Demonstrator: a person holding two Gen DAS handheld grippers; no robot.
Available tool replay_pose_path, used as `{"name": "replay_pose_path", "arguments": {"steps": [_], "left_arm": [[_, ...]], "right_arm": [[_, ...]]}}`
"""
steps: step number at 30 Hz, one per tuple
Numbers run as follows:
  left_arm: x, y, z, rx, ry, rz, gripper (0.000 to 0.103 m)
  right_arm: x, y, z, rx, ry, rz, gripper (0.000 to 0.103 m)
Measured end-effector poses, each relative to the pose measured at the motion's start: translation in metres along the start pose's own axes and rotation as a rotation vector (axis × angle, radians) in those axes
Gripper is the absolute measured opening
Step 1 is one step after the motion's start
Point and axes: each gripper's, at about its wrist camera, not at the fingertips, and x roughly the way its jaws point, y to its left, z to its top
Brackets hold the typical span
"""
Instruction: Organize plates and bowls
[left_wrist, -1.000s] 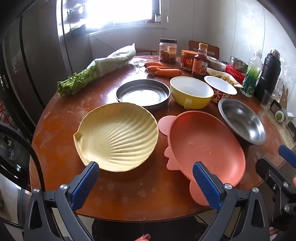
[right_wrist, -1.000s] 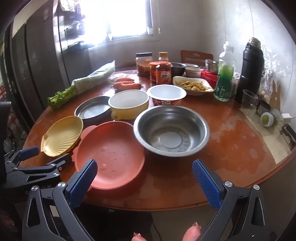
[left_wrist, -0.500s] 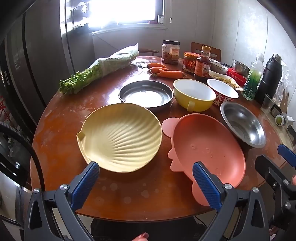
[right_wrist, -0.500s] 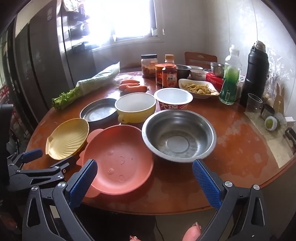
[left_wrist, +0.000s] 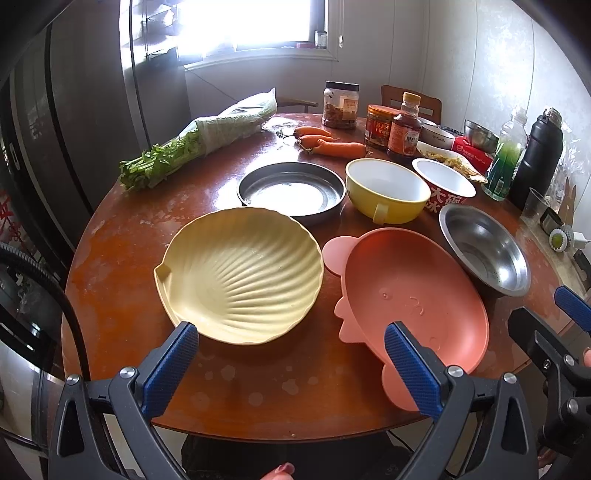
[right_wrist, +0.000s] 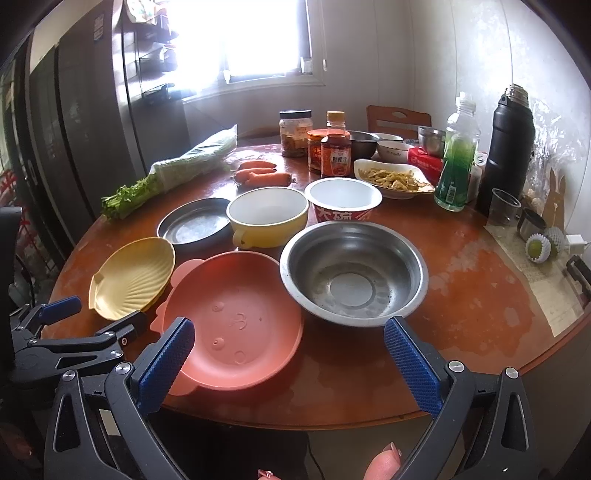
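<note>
A yellow shell-shaped plate lies at the near left of the round table. A pink animal-shaped plate lies beside it. A steel bowl, a yellow bowl, a red-and-white paper bowl and a round steel pan stand behind. My left gripper is open and empty just short of the shell plate. My right gripper is open and empty above the table's near edge, facing the pink plate and steel bowl.
Bagged greens, carrots, jars and a sauce bottle stand at the back. A green bottle, black flask, a dish of food and cups are at the right. The wooden table is bare near right.
Both grippers have edged forward toward the table, so the plates look slightly nearer. Both jaws stay open; nothing on the table moved.
</note>
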Motion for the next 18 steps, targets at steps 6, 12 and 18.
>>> {"name": "replay_pose_path", "arguments": {"steps": [6, 12, 18], "left_arm": [[0.0007, -0.0002, 0.0001, 0.001, 0.002, 0.000, 0.102], [0.0010, -0.0008, 0.0003, 0.000, 0.001, -0.001, 0.102], [-0.0002, -0.0004, 0.0019, 0.003, -0.001, -0.003, 0.102]], "right_arm": [[0.0003, -0.0002, 0.0007, -0.001, 0.000, -0.004, 0.102], [0.0020, -0.0007, 0.0033, -0.001, 0.010, -0.018, 0.103], [0.0015, -0.0001, 0.0043, 0.002, 0.010, -0.021, 0.103]]}}
